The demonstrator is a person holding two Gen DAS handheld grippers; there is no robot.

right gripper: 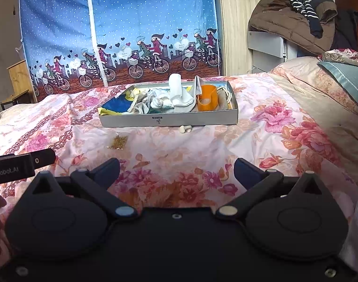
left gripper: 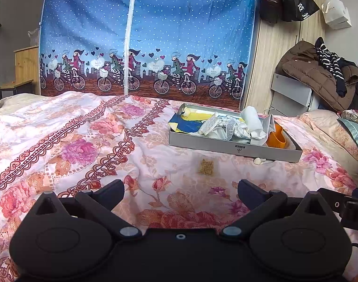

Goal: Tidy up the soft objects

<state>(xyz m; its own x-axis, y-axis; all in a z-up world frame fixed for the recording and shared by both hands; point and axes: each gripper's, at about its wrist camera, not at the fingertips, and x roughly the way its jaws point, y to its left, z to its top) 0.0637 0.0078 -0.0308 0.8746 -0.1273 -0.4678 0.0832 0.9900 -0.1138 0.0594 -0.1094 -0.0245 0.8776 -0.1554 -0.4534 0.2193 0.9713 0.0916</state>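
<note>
Hovering tools [left gripper: 180, 191] [right gripper: 176, 169] spread, bedspread [right gripper: 226, 145] between, box [right gripper: 169, 119] ahead

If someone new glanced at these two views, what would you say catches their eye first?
Probably the blue wardrobe cover printed with cyclists, standing behind the bed. Next, the grey tray on the floral quilt, heaped with soft items around an orange cup. In the foreground, both the left tongs and right tongs are open, holding nothing.

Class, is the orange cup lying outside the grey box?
No, the orange cup sits inside the grey box, near its right end.
</note>
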